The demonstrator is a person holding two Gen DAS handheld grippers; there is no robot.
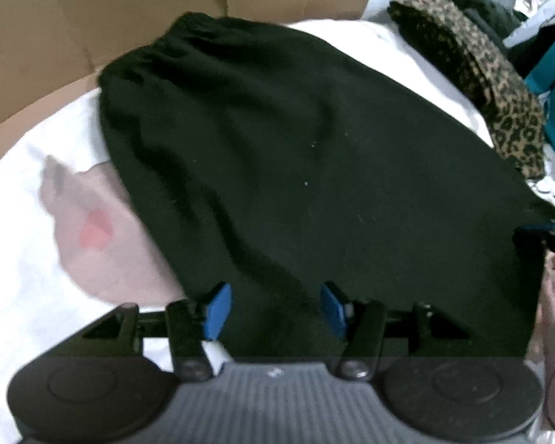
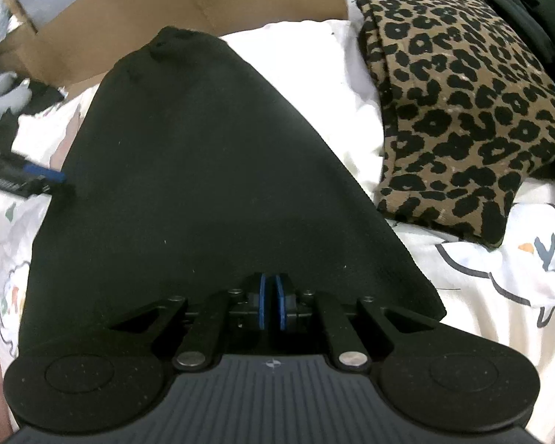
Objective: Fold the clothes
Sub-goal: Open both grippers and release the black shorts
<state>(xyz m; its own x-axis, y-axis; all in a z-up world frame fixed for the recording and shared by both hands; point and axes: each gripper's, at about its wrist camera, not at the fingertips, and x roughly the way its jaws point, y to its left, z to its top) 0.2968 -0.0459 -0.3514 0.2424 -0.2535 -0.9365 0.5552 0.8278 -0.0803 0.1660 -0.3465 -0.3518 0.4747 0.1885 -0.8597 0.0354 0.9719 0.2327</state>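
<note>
The black garment lies spread on the bed. Right tongs nearly together, seemingly pinching its hem; left tongs apart, empty. A weak pinch could slip, spoiling the fold.

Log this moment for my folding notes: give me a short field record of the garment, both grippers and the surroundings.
garment: black garment spread on white printed sheet
left gripper: open, above garment's near edge
right gripper: nearly closed on garment's edge
beside: folded leopard-print cloth, to the right
behind: cardboard box
</note>
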